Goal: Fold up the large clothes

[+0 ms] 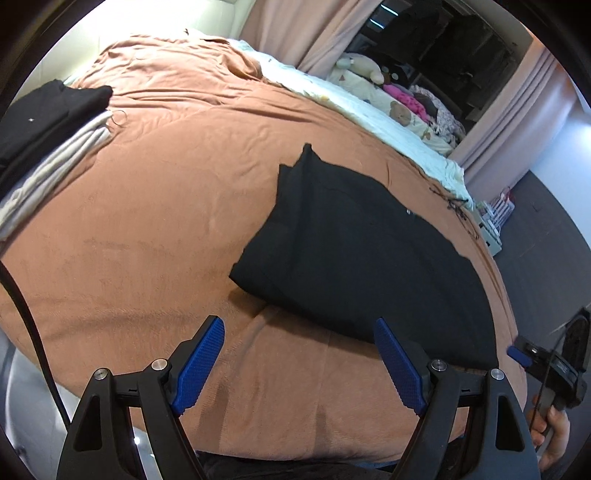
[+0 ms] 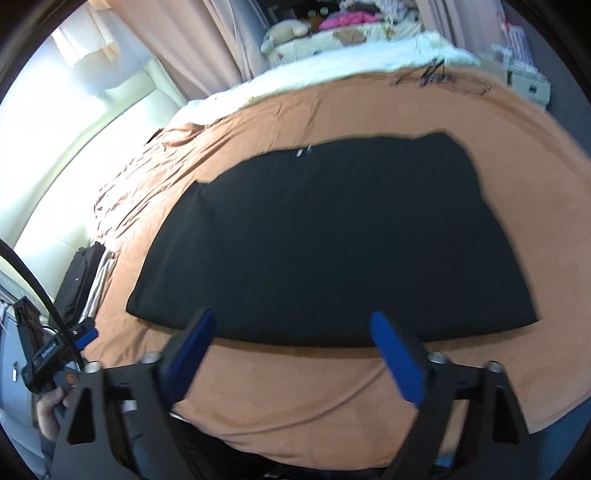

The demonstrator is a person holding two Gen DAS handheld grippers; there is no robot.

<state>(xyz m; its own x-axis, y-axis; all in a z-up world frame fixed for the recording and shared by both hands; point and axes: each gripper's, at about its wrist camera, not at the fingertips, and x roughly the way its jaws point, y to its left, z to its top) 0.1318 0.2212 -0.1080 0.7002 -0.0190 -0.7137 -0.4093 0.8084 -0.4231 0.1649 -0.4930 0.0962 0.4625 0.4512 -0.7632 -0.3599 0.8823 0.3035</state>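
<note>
Rust-orange bedding [image 1: 177,236] covers the wide bed that fills both views, with pink curtains [image 1: 295,33] hanging behind it at about 12 o'clock. Along the far edge runs a pale quilt [image 1: 369,107] with plush toys [image 1: 364,62] and a pink heap of cloth beside them.

On the orange cover lies the black garment [image 2: 332,236], folded into a flat, roughly rectangular slab. In the left wrist view it sits at 2 to 3 o'clock of centre; in the right wrist view it fills the middle, its near edge just beyond the fingertips.

At 10 o'clock in the left wrist view a stack of folded clothes [image 1: 48,125], black on top of pale grey, rests well apart from the garment. Thin dark cords [image 2: 439,79] lie tangled on the cover at 1 o'clock in the right wrist view, past the garment's far edge. Pale storage boxes [image 1: 493,225] stand on the floor off the bed's corner.

The left gripper [image 1: 299,332] hangs with its blue pads spread wide, nothing between them, over bare cover at the garment's near corner. The right gripper [image 2: 291,328] also has its pads apart and empty, poised at the garment's near edge; that view is blurred. A black cable [image 1: 33,332] crosses at 8 o'clock in the left wrist view.
</note>
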